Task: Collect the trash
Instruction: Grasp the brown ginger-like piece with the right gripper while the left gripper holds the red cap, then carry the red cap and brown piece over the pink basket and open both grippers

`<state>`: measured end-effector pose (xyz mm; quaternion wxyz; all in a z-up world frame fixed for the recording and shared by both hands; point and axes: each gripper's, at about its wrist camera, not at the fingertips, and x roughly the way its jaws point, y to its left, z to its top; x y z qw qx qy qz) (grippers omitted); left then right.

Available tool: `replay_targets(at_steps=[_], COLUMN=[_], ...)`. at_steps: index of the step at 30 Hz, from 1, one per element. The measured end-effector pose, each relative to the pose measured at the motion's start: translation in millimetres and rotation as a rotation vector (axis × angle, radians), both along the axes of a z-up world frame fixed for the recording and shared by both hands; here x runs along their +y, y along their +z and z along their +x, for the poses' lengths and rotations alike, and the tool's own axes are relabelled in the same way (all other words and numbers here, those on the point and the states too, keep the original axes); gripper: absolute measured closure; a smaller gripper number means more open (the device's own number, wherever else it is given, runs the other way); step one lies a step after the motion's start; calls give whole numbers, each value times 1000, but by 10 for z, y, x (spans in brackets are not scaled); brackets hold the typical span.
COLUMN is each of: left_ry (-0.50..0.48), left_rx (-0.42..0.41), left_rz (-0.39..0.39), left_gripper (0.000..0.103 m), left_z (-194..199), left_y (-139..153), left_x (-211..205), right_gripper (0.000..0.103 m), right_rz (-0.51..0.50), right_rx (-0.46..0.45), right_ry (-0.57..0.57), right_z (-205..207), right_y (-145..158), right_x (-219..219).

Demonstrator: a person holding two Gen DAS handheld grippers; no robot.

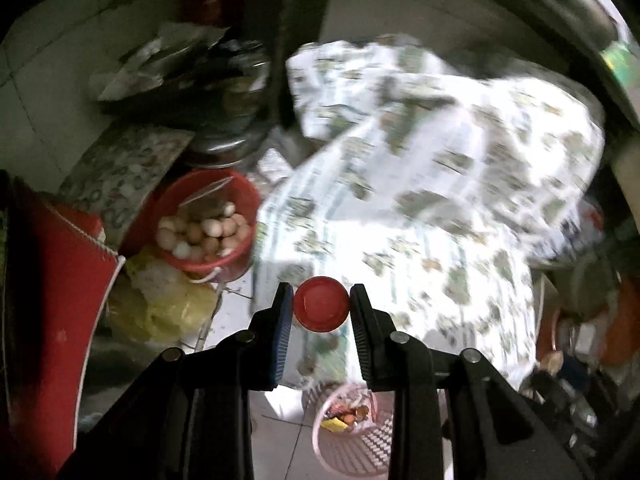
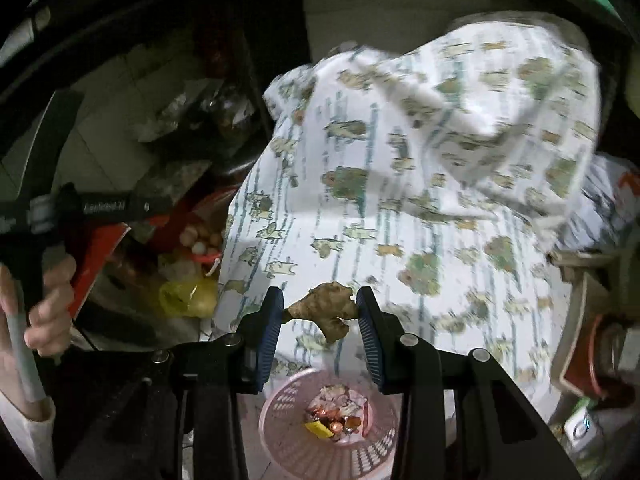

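two grippers loaded: left gripper (image 1: 321,307) round red cap (image 1: 321,309); right gripper (image 2: 320,307) knobbly ginger (image 2: 326,307).

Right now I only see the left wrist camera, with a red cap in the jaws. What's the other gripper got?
Observer: The right gripper holds a knobbly piece of ginger, pinched between its jaws.
Operator: Is it over the bin too?
Observer: Yes, the pink basket sits straight below the ginger in the right wrist view, with wrappers already inside.
Operator: Can you see me holding my gripper?
Observer: Yes, your hand grips the black handle of the left gripper at the left edge of that view.
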<state>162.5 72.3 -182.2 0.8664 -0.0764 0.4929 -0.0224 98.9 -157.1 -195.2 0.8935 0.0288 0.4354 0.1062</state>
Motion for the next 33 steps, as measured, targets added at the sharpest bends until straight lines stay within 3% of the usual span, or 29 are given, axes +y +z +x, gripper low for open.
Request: replay_targets(at_steps=[4,7,11,13,15,21,25,33], left_ry=[-39,-68,-146,-175,-206,-234,-254,-308], left_rx=[-26,-30,-3,58,123,279,378,539], left_rz=[2,7,35,76,63,87,79,77], left_gripper=[75,75,75,75,75,75,75,75], left_z=[-356,-562,-620,-619,-620,-605,-631,-768], left_y=[68,-3,-378,-610,-800,-1325,-1654,-2207], left_x=[-239,-418,-742,-880,-962,-1152,-1253,-1370], right_gripper=[63,63,63,63,63,63,63,63], right_rz=[-64,-21,-55,-113,-126,117,96,230], right_rx=[-28,-5,38,61,98,324,356,422], right_ry=[-27,-54,-94,-101,-103,-99,-150,-263], right_z=[-388,-553,-578,-564,-557,-451,-463,-421], right_y=[62,-27,-354,-566,-734,-1180,-1351,-1507], right_x=[-140,-235,-337,-344,-361,-534,-631,-983])
